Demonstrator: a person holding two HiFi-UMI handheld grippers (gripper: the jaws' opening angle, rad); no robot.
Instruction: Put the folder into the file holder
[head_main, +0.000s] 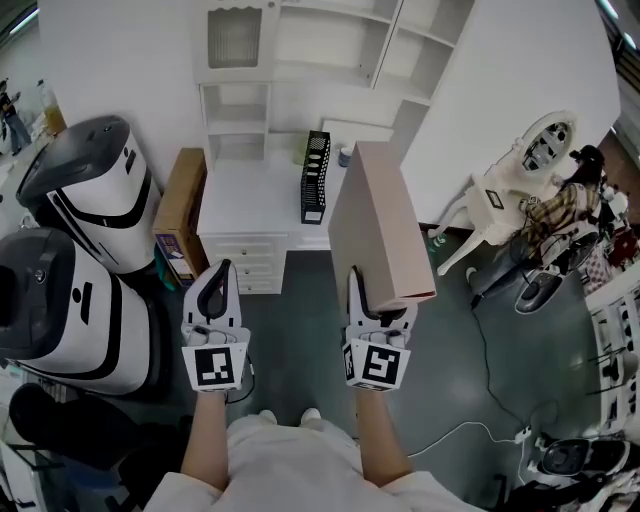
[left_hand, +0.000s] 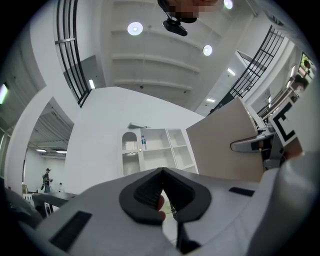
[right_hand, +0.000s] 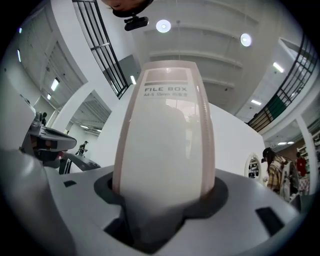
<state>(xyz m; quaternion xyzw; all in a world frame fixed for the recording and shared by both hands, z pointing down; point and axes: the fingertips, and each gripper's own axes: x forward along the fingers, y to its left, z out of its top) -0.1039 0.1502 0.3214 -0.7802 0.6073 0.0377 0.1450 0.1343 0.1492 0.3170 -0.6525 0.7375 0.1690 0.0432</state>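
A tall beige-pink box folder (head_main: 375, 225) labelled as a file box stands upright in my right gripper (head_main: 380, 305), held up above the floor. In the right gripper view its white spine (right_hand: 167, 140) fills the gap, and the jaws of that gripper (right_hand: 165, 200) press on both its sides. The black mesh file holder (head_main: 315, 177) stands on the white desk (head_main: 250, 200) ahead, just left of the folder's far end. My left gripper (head_main: 217, 285) is shut and empty, level with the right one; its tips (left_hand: 162, 172) meet. The folder (left_hand: 225, 145) shows at the right of the left gripper view.
Two large white-and-black machines (head_main: 90, 190) (head_main: 60, 310) stand at the left, with a brown cardboard box (head_main: 182, 205) against the desk's left side. White shelves (head_main: 300, 60) rise behind the desk. A white chair (head_main: 520, 180) and floor cables (head_main: 480, 420) lie at the right.
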